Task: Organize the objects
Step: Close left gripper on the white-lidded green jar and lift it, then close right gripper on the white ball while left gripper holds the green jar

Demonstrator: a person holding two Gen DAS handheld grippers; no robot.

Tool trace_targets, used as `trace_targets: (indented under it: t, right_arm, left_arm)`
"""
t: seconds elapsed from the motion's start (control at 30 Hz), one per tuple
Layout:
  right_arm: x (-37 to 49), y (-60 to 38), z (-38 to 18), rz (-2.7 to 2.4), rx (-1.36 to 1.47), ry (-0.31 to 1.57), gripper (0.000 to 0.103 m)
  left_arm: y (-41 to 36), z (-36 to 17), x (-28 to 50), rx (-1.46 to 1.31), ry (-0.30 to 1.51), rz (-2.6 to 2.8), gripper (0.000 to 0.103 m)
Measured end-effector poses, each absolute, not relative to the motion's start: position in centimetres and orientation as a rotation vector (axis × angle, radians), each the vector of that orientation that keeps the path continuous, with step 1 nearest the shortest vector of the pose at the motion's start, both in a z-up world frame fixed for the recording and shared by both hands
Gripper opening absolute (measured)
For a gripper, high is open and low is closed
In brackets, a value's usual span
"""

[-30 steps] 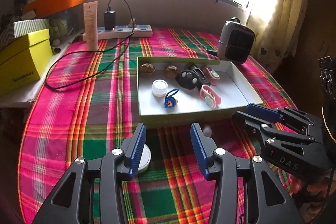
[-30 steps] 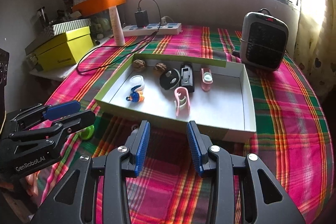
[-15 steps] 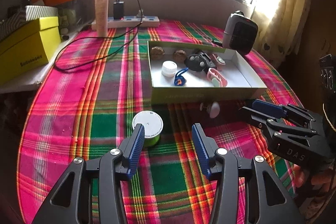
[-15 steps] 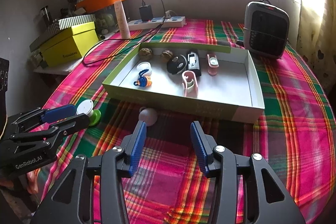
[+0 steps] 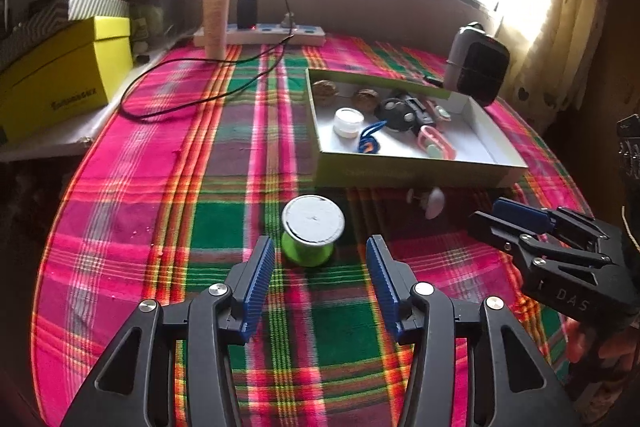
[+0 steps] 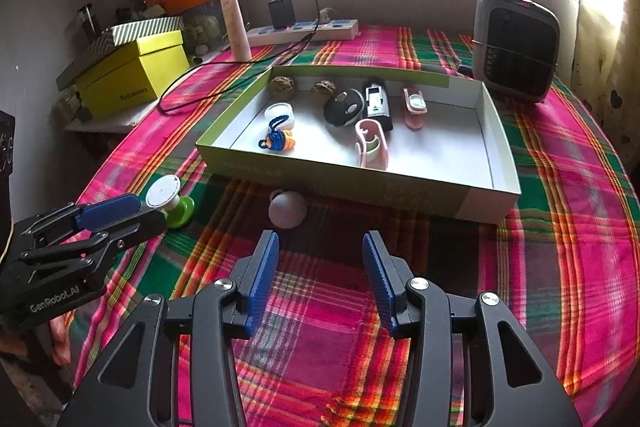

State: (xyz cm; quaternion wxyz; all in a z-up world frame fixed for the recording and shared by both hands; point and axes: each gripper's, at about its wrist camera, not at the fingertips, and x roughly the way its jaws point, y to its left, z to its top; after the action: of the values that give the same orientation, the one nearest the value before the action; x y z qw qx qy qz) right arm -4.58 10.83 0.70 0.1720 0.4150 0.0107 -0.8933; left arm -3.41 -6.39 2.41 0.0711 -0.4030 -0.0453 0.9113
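Note:
A green spool with a white top [image 5: 312, 231] stands on the plaid cloth just beyond my left gripper [image 5: 320, 243], which is open and apart from it. A small white knob-shaped piece [image 6: 287, 209] lies in front of the tray, just past the left finger of my right gripper [image 6: 321, 237]; that gripper is open and holds nothing. The shallow green-and-white tray [image 6: 360, 183] holds two walnuts, a white cap, a blue keychain, a black key fob and pink clips. In the left wrist view the right gripper [image 5: 516, 219] shows at the right. In the right wrist view the left gripper [image 6: 116, 211] sits beside the spool [image 6: 170, 201].
A small heater [image 6: 514, 47] stands behind the tray at the right. A power strip [image 6: 304, 29] with a charger and black cable, a tall tube [image 6: 236, 23] and a yellow box [image 6: 132, 75] line the back left. The table edge runs close below both grippers.
Both grippers have drawn back from the tray and their jaws stand a little wider. The spool, half hidden by the left finger before, now shows whole ahead of the left gripper.

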Motion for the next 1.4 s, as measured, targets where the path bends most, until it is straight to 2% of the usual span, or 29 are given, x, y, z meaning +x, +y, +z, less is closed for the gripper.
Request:
trace_targets:
  t: [1.17,1.33,1.4]
  right_arm:
    - [-7.1,7.7,-0.7,-2.523,1.227,0.053,0.045]
    - [-7.2,7.9,-0.7,-2.528,1.224,0.032,0.045]
    - [-7.2,7.9,-0.7,-2.529,1.223,0.030,0.045]
  left_arm:
    - [-7.1,0.3,-6.2,-1.265,-0.181,2.734,0.047]
    - [-7.3,0.4,-6.3,-1.262,-0.193,2.734,0.045]
    - [-7.2,0.4,-6.3,-1.266,-0.190,2.742,0.041]
